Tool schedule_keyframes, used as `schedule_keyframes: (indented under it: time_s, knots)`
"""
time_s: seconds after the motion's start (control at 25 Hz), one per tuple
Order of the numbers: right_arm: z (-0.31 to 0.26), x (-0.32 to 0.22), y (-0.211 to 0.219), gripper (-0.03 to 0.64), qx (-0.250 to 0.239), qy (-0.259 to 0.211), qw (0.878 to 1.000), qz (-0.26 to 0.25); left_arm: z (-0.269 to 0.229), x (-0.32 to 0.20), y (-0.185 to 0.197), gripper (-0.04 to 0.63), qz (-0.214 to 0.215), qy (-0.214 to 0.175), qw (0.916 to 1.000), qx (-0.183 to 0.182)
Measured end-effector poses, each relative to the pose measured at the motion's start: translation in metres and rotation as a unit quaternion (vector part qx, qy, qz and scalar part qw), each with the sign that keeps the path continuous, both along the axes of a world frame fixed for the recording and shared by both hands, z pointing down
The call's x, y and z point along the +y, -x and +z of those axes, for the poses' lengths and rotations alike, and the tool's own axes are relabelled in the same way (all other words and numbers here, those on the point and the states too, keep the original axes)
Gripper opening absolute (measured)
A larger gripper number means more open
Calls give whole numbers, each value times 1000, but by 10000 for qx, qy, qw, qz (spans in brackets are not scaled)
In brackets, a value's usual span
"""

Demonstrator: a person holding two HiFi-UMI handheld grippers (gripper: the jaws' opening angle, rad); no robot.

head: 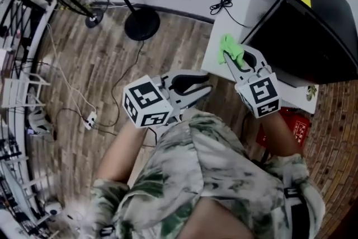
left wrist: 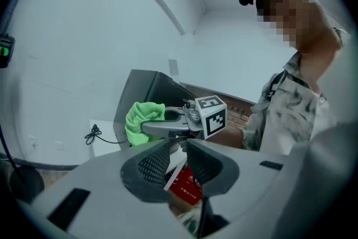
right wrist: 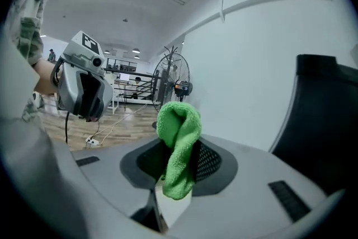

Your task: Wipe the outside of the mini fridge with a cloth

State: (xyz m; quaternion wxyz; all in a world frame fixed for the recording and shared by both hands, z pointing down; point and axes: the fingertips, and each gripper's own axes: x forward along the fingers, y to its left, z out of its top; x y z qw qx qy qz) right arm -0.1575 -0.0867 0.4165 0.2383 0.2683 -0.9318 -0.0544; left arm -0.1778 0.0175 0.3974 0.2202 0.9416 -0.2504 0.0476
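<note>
The black mini fridge point(head: 302, 25) stands on a white stand at the upper right; it also shows in the left gripper view point(left wrist: 148, 87) and at the right edge of the right gripper view point(right wrist: 324, 120). My right gripper point(head: 229, 56) point(right wrist: 178, 162) is shut on a folded green cloth point(head: 229, 46) point(left wrist: 142, 120) point(right wrist: 179, 137), held just left of the fridge's near corner; I cannot tell whether the cloth touches it. My left gripper point(head: 210, 84) point(left wrist: 178, 162) hovers to the left and nearer me, jaws slightly apart with nothing between them.
The white stand point(head: 224, 14) carries a coiled black cable point(head: 221, 4). A fan's round base point(head: 142, 24) stands on the wooden floor behind. A power strip point(head: 89, 118) and cords lie at left by metal racks point(head: 17, 64). A red box point(head: 291, 126) sits below the stand.
</note>
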Motion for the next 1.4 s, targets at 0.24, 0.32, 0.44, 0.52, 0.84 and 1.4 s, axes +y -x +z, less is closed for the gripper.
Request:
schedule_keyframes:
  time_s: [0.24, 0.32, 0.44, 0.52, 0.84, 1.4]
  knots:
    - [-6, -44, 54, 114, -5, 40, 9998, 209, -12, -44, 39, 89, 392, -33, 9992, 23]
    - [-12, -60, 60, 114, -35, -29, 9989, 469, -14, -58, 47, 89, 649, -110, 9978, 67]
    - [-22, -81, 67, 114, -104, -180, 9951, 967, -15, -76, 58, 89, 991, -180, 9947, 204]
    - [-27, -90, 71, 114, -117, -244, 9916, 1261, -16, -86, 66, 89, 1181, -199, 9924, 283]
    - [-70, -136, 57, 114, 197, -862, 9580, 2727, -26, -129, 83, 89, 2439, -283, 9684, 438]
    - [-162, -183, 10, 114, 2593, -2109, 8348, 4376, -41, -119, 126, 89, 4081, -163, 9098, 737]
